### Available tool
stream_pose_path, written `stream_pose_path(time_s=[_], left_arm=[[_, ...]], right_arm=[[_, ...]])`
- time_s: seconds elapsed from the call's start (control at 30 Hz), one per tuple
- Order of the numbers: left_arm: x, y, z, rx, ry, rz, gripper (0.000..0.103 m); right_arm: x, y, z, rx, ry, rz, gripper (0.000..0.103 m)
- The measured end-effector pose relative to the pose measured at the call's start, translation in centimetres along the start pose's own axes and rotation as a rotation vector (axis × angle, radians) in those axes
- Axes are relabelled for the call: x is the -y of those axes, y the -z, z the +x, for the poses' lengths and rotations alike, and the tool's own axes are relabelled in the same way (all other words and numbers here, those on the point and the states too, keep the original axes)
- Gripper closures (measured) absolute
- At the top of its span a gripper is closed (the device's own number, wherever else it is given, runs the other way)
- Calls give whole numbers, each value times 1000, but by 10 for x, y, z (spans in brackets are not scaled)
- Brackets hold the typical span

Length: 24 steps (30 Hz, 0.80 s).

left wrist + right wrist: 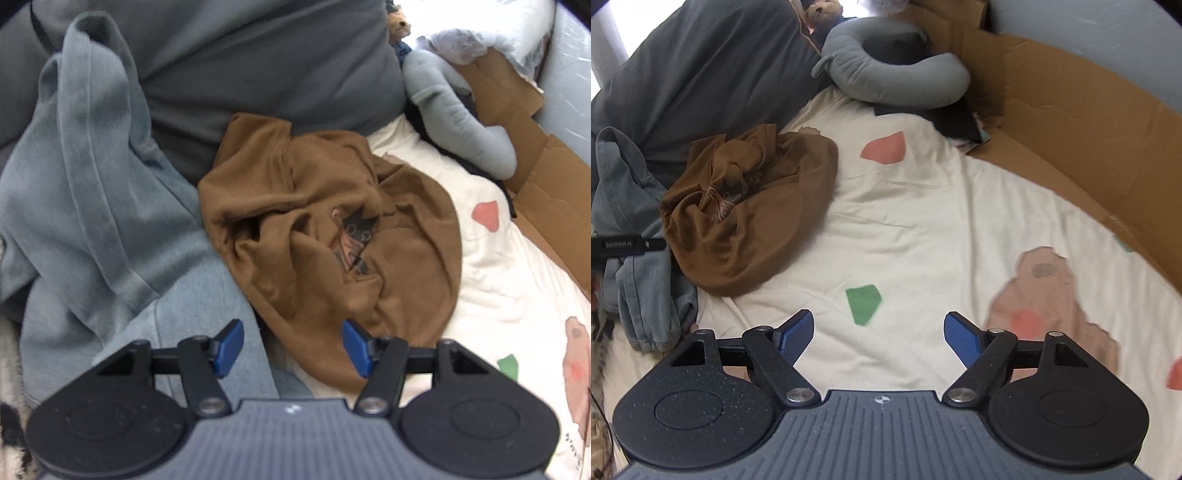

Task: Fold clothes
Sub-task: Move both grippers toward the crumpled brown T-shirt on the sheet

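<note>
Right wrist view, right gripper [879, 338] parted above bare cream sheet [923, 221], cardboard [1071, 122] bordering.

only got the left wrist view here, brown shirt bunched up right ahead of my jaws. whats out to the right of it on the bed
Observer: Open cream bedsheet; a green patch is printed on it just ahead of the right gripper.
Operator: is the right one holding anything
Observer: No. Its jaws stand open over bare sheet, nothing between them.
Operator: that grey cushion at the back, what shape is it
Observer: The grey cushion curls into a U with a dark hollow in its middle, beyond the brown shirt.
Operator: can you see my left gripper from there
Observer: Only a black bar poking in at the left edge, over the blue-grey clothes.
</note>
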State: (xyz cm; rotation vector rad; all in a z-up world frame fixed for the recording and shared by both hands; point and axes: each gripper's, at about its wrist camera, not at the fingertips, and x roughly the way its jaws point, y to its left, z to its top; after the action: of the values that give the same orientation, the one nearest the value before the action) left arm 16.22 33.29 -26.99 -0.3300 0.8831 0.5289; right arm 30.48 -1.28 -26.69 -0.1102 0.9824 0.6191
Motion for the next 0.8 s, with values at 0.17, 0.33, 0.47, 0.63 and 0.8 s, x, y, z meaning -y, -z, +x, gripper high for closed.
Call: stream_pose_path(time_s=[0.17,0.33,0.47,0.63,0.8], left_arm=[[-7,4,17,7,15,-35,52],[-9,5,32,4,22,-66,53],[-12,5,44,-11,18,-88,53],[-17,7,56,-38,13,-130,53],[-21,11,71,-112,25,-153,79]], right_arm=[[-9,-12,39,0,-16,1,26],[-14,-26,70,14,-31,7,27],[-18,-36,91,14,-42,0,27],[-25,-46,121,9,-59,-5,27],[-38,-56,151,7,-83,12,27]])
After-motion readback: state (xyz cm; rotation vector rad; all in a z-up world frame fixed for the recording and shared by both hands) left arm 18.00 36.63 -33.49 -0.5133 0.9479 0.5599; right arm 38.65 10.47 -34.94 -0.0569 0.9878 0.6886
